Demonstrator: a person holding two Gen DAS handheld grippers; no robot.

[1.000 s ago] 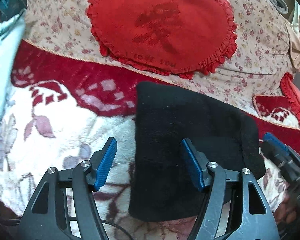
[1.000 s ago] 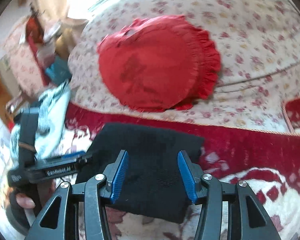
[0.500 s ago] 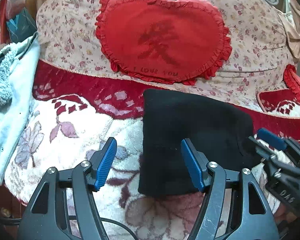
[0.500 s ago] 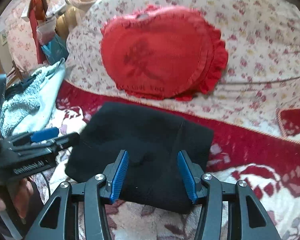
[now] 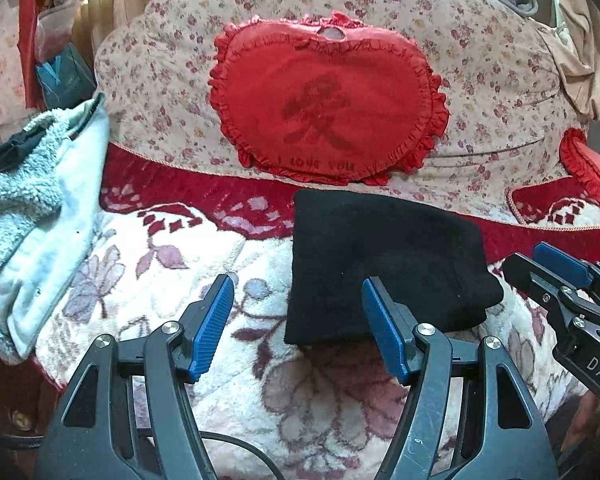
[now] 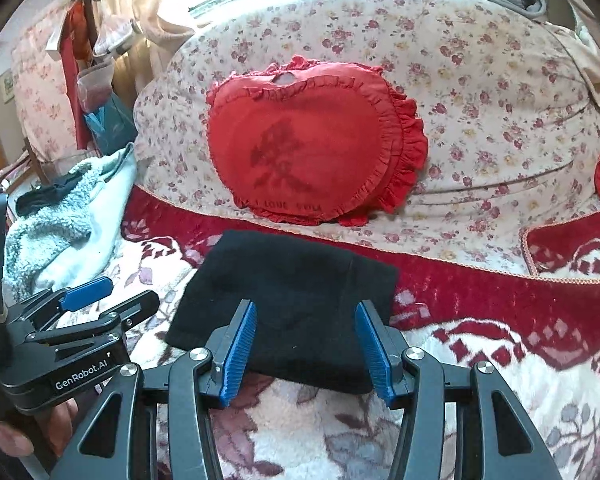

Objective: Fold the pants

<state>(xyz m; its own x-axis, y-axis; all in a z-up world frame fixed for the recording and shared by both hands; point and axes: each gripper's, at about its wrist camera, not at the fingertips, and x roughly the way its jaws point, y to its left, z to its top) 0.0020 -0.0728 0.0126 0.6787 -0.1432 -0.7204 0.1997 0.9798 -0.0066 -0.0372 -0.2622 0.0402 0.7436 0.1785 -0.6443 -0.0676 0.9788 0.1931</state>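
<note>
Black pants point(image 5: 384, 264) are seen folded into a compact square on the blanket point(image 5: 172, 280), below a heart cushion point(image 5: 328, 104). Both tools – left point(image 5: 298, 326), right point(image 6: 306, 350) – are spread, nothing pinched. If a pad snagged the near edge, the fold could be dragged open.

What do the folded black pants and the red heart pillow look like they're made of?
The folded black pants look like a thick, matte knit or fleece: soft rounded edges, no sheen. The red heart pillow looks like smooth woven cloth, perhaps cotton or satin, with a gathered ruffle edge and a faded dark print.
</note>
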